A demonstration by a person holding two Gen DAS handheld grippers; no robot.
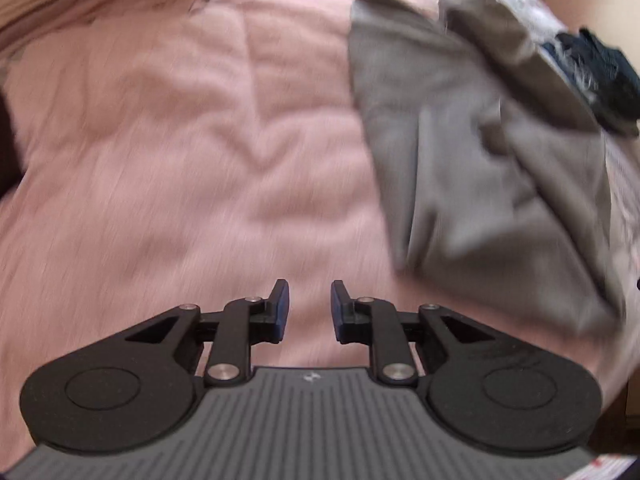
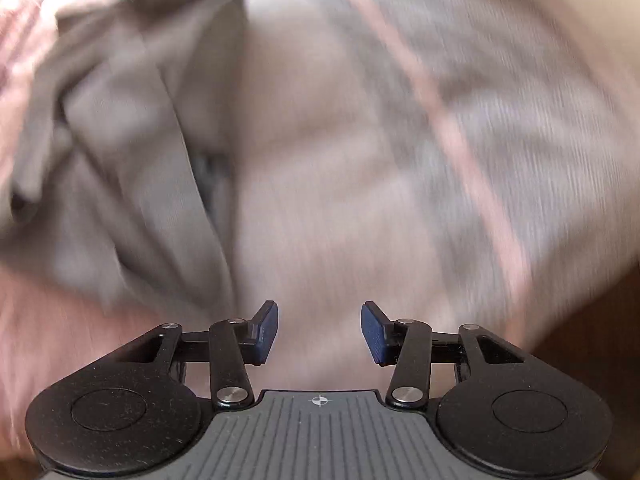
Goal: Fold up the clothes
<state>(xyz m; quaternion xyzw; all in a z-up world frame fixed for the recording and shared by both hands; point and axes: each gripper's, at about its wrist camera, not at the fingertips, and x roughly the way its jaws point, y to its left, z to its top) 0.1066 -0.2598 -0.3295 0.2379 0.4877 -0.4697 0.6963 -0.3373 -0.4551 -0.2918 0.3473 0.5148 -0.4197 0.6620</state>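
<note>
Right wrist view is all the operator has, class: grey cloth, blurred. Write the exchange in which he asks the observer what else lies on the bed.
Operator: Anything beside the grey cloth?
Observer: Yes, a dark garment at its far right edge.
Operator: What is under it all?
Observer: A pink bedcover, creased.
Operator: Do the left tongs hold anything?
Observer: No. Their jaws stand apart over bare bedcover, nothing between them.
</note>
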